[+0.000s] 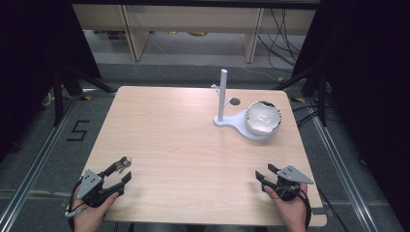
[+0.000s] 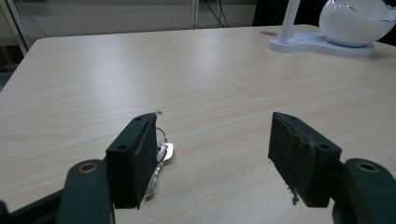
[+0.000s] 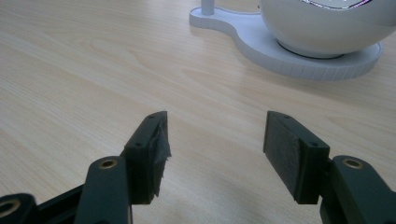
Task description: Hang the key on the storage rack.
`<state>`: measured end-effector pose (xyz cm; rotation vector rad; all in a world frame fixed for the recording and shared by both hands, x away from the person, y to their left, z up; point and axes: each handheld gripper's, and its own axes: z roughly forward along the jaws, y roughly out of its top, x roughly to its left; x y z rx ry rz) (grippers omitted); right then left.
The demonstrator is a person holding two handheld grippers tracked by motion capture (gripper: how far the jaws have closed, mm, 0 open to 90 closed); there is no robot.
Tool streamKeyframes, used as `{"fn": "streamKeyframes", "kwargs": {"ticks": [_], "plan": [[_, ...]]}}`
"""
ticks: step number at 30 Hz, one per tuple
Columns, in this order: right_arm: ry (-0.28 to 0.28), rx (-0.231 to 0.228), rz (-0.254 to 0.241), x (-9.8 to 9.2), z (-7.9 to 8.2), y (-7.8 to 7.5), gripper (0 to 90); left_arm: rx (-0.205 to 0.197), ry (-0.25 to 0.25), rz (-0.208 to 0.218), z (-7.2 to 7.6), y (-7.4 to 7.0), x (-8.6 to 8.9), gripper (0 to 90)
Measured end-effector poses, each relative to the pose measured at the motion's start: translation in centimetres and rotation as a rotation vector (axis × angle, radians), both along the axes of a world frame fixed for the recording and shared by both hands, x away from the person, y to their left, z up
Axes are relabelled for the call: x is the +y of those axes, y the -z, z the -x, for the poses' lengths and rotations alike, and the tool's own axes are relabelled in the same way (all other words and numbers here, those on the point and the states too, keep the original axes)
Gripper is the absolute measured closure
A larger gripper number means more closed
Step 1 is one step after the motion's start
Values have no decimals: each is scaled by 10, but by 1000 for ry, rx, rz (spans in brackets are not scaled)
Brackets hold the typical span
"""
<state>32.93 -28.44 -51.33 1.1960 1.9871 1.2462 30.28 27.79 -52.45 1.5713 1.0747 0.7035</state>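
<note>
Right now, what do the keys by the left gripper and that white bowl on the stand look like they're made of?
The keys look like metal: silvery, shiny, on a thin wire ring. The white bowl looks like glazed ceramic or glossy plastic, with bright reflections and a jagged dark-edged rim. Its stand seems matte white plastic.

White bowl [image 1: 263,117] on stand [image 1: 231,121]

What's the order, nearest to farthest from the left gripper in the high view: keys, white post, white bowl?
From the left gripper:
1. Keys, beside its far jaw, near-left part of the table.
2. White post, upright on the stand, far right of centre.
3. White bowl, on the stand, right of the post.
</note>
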Motion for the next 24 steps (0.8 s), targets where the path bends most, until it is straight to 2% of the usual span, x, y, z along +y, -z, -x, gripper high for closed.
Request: {"fn": "streamKeyframes", "kwargs": {"ticks": [5, 6, 7, 10, 12, 13, 15, 16, 17, 18, 19, 20, 22, 23, 24], "plan": [[0, 0, 9, 0, -1, 0, 413, 18, -4, -9, -1, -1, 0, 323], [5, 5, 10, 0, -1, 0, 413, 46, -13, -32, -3, -2, 0, 328], [5, 5, 10, 0, -1, 0, 413, 46, -13, -32, -3, -2, 0, 339], [6, 4, 10, 0, -1, 0, 412, 93, -19, -87, -8, -8, 2, 353], [8, 4, 12, 0, -1, 0, 410, 116, -16, -89, -12, -12, 3, 362], [8, 4, 12, 0, -1, 0, 410, 136, -11, -104, -15, -15, 4, 362], [9, 4, 10, 0, -1, 0, 408, 185, 6, -155, -21, -19, 5, 359], [6, 7, 7, 0, -1, 0, 407, 238, 28, -203, -29, -25, 7, 347], [6, 7, 7, 0, -1, 0, 407, 238, 28, -203, -29, -25, 7, 343], [2, 8, 17, -1, -1, 0, 406, 269, 42, -223, -33, -29, 8, 336], [2, 19, 10, 0, -1, 0, 405, 309, 53, -257, -38, -32, 9, 336], [-1, 17, 13, 0, -1, 0, 404, 342, 80, -328, -42, -37, 13, 335], [-1, 17, 18, 0, -1, 0, 402, 381, 99, -368, -58, -46, 13, 337], [-1, 17, 18, 0, -1, 0, 402, 381, 99, -368, -58, -46, 13, 336], [-1, 20, 17, 0, -1, 0, 401, 402, 115, -385, -64, -48, 14, 336]]}}
